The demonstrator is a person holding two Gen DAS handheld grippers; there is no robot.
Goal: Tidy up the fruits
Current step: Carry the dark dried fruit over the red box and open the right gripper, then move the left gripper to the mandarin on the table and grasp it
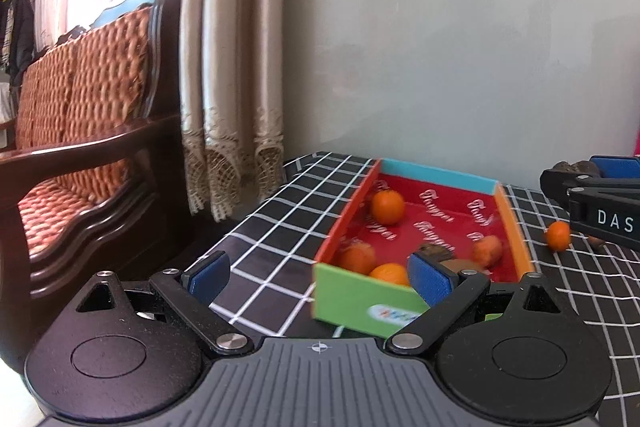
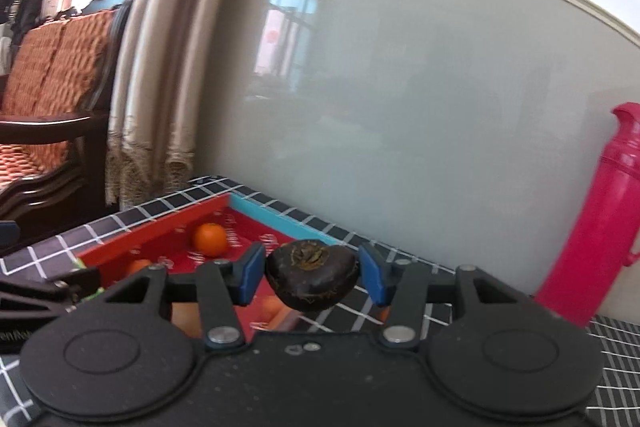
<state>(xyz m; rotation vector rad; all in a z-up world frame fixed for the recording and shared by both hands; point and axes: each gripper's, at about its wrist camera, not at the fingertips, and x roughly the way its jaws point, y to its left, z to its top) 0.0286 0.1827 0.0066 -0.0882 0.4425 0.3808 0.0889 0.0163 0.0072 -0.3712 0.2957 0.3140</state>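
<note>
Across lower frame: checked tablecloth (image 1: pixel 280 227), grey wall, curtain (image 1: pixel 224 67) and sofa (image 1: pixel 80 107) upper left. Left gripper (image 1: pixel 320 275) spread wide before tray (image 1: pixel 360 295) of blurred oranges (image 1: pixel 387 206). Right gripper (image 2: pixel 312 277) pinching dark fruit (image 2: pixel 312 277), hiding tray's near end.

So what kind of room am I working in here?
Most likely a home living room. A dark wooden sofa with woven cushions stands by a window hung with beige lace-trimmed curtains, and the fruit box sits on a table under a black grid-patterned cloth.
</note>
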